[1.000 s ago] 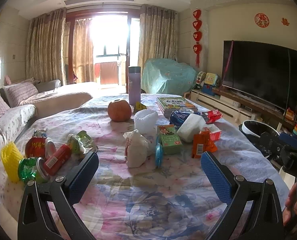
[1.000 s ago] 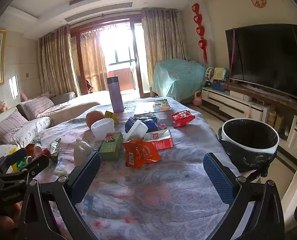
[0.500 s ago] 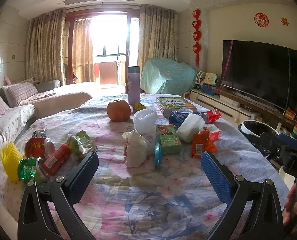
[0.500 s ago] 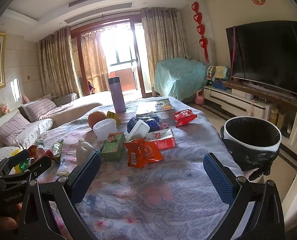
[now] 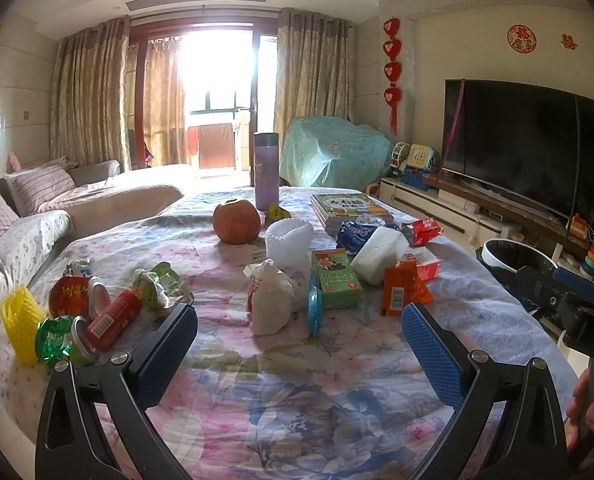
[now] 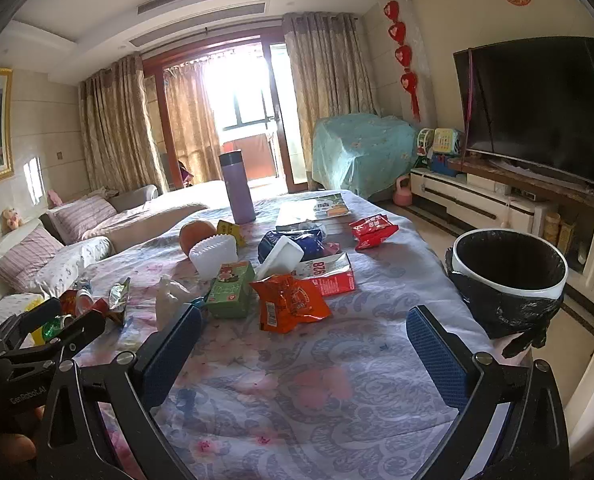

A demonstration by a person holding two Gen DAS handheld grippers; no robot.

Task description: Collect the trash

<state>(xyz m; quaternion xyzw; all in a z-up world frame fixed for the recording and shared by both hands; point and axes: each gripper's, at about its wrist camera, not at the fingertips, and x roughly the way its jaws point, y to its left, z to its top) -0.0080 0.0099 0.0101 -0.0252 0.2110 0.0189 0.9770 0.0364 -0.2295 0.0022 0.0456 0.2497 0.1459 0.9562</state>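
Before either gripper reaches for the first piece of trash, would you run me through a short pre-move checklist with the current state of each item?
1. Left gripper open and empty: ok.
2. Right gripper open and empty: ok.
3. Trash bin lined, open and beside the table: ok.
4. Orange wrapper lies loose, nothing on top, nearest the right gripper: ok.
5. White plastic bag unobstructed ahead of the left gripper: ok.
6. Room left in the bin: cannot tell, its bottom is hidden.

Matt floral cloth tablecloth (image 5: pixel 297 392); glossy crinkled orange wrapper (image 6: pixel 289 304); shiny black bin liner (image 6: pixel 501 308).
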